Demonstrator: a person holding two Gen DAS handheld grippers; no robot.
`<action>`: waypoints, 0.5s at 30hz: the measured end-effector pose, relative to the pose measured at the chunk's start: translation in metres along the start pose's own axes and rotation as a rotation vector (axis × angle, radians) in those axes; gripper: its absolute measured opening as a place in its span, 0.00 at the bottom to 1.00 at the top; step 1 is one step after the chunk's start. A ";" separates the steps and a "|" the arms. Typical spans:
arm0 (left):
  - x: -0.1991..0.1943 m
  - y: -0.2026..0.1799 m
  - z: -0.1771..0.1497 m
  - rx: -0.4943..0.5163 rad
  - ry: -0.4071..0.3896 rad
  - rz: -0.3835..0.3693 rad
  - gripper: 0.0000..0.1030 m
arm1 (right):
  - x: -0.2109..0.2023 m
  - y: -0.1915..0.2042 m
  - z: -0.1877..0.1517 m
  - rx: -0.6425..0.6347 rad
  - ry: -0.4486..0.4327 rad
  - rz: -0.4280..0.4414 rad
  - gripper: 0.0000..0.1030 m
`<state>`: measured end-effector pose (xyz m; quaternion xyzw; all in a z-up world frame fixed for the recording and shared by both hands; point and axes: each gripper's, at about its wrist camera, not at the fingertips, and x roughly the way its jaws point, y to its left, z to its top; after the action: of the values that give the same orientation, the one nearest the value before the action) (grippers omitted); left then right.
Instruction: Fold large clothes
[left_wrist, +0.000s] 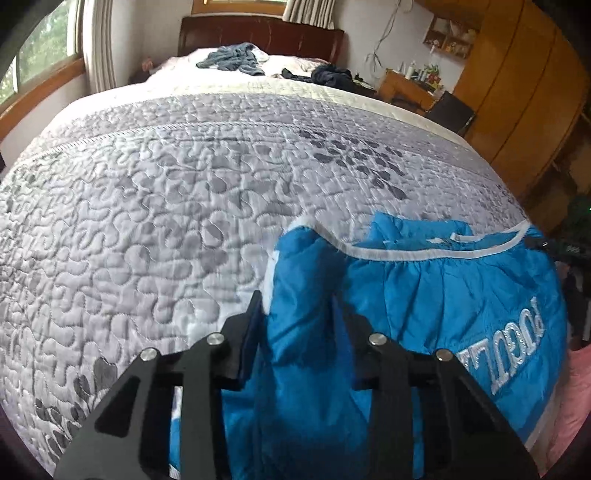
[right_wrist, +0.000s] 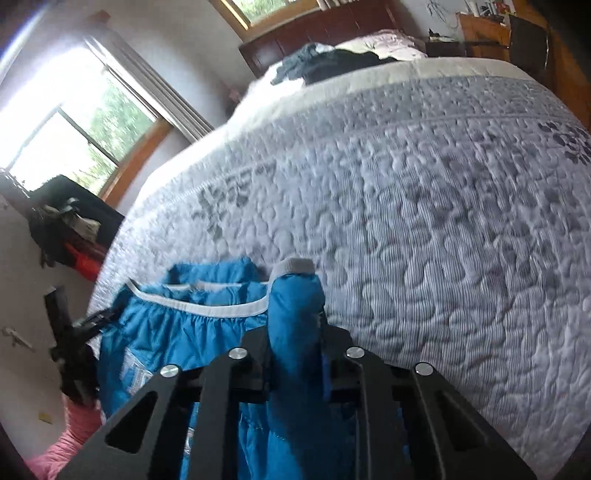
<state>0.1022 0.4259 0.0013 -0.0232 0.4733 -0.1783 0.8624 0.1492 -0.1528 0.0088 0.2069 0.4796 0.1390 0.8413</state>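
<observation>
A bright blue padded jacket (left_wrist: 443, 295) with white trim and white embroidered letters hangs between my two grippers over the near edge of the bed. My left gripper (left_wrist: 299, 306) is shut on a thick fold of the jacket at its left end. In the right wrist view the jacket (right_wrist: 192, 332) spreads to the left, and my right gripper (right_wrist: 295, 325) is shut on a bunched blue fold with a grey-white cuff at its top. The other gripper's black frame (right_wrist: 70, 350) shows at the jacket's far end.
The grey-and-white quilted bedspread (left_wrist: 184, 192) stretches ahead. Crumpled blue-grey clothes (left_wrist: 236, 59) and dark clothes (left_wrist: 330, 75) lie near the wooden headboard (left_wrist: 258, 33). A wooden wardrobe (left_wrist: 517, 92) and desk stand right. Windows and a dark cluttered chair (right_wrist: 70, 218) lie left. Pink fabric (right_wrist: 62, 443) lies below.
</observation>
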 end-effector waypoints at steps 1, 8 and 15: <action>0.002 0.000 0.000 -0.001 0.002 0.004 0.34 | 0.001 -0.001 0.001 -0.002 0.002 -0.008 0.18; 0.017 0.006 -0.006 -0.015 0.020 0.000 0.37 | 0.043 -0.034 -0.007 0.090 0.091 -0.011 0.21; -0.009 -0.002 -0.008 -0.001 -0.033 0.038 0.37 | 0.019 -0.034 -0.012 0.106 0.044 -0.019 0.41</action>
<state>0.0910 0.4280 0.0042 -0.0176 0.4593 -0.1614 0.8733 0.1496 -0.1717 -0.0273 0.2435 0.5067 0.1096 0.8197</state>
